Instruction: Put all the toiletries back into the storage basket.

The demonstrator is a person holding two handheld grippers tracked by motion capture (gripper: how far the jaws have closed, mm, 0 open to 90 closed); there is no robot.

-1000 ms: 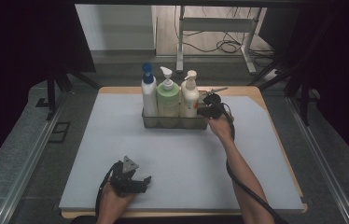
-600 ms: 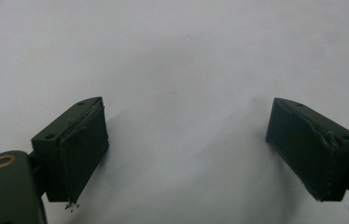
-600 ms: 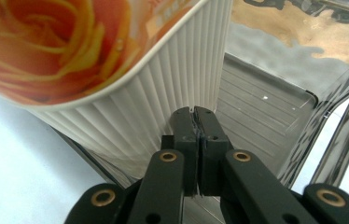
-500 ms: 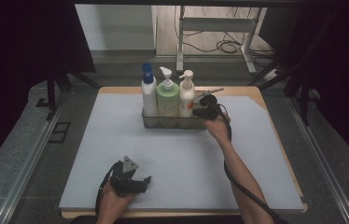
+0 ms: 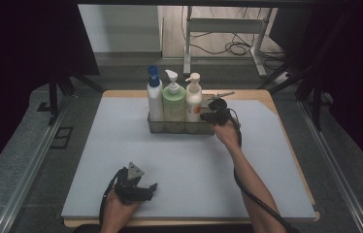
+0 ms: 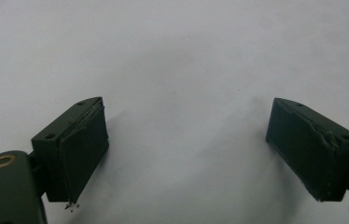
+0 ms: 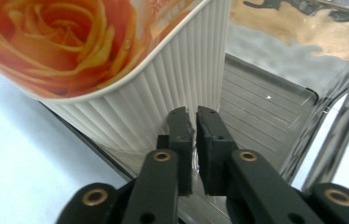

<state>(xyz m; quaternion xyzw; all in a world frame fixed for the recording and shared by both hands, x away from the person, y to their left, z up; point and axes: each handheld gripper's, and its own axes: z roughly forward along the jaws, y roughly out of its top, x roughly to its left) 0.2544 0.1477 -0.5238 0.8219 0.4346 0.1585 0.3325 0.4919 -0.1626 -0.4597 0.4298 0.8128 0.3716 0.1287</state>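
The clear tray (image 5: 179, 127) stands at the far middle of the counter (image 5: 73, 160) with three pump bottles in a row: blue-capped (image 5: 154, 94), green (image 5: 173, 99) and cream (image 5: 193, 99). The right gripper (image 5: 207, 116) sits at the tray's right end beside the cream bottle (image 7: 116, 70), its jaws nearly shut on the thin wall (image 7: 194, 168) and just easing apart. The left gripper (image 6: 186, 154) rests near the front edge, well apart, jaws wide and empty.
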